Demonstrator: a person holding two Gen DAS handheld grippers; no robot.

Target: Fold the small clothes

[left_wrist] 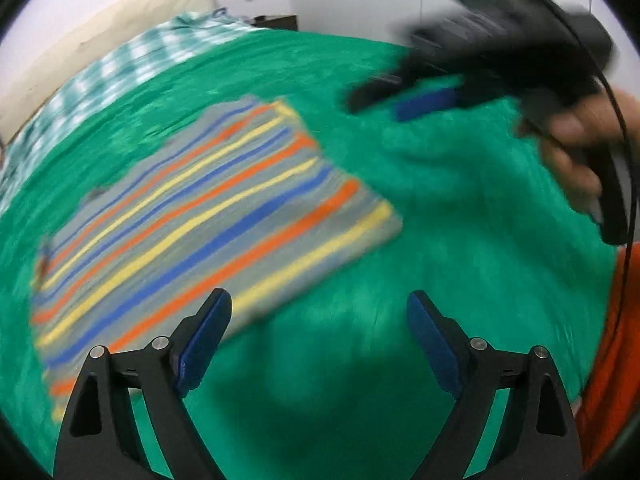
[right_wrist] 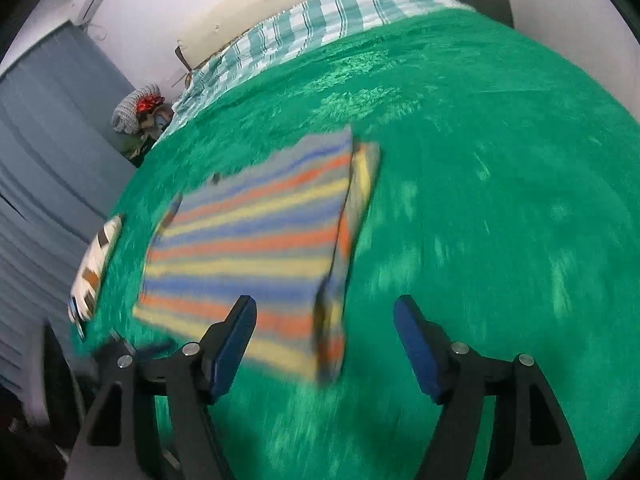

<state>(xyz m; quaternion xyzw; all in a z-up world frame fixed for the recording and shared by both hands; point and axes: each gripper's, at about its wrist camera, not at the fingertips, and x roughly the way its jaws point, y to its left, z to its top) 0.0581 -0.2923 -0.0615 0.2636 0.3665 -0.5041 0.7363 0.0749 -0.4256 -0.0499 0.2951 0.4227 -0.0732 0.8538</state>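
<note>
A folded striped garment [left_wrist: 192,216], grey with blue, orange and yellow stripes, lies flat on the green fuzzy blanket [left_wrist: 440,240]. It also shows in the right wrist view [right_wrist: 256,240], with a folded edge along its right side. My left gripper [left_wrist: 320,320] is open and empty, hovering just in front of the garment's near right edge. My right gripper [right_wrist: 324,328] is open and empty above the garment's near right corner. In the left wrist view the right gripper [left_wrist: 404,100] is seen raised at the upper right, held by a hand. Both views are motion-blurred.
A teal checked sheet [right_wrist: 320,28] covers the far end of the bed, by a cream headboard [left_wrist: 120,12]. A white patterned folded item [right_wrist: 96,268] lies at the left bed edge. Grey curtains [right_wrist: 40,160] hang on the left. Orange clothing [left_wrist: 612,360] is at the right.
</note>
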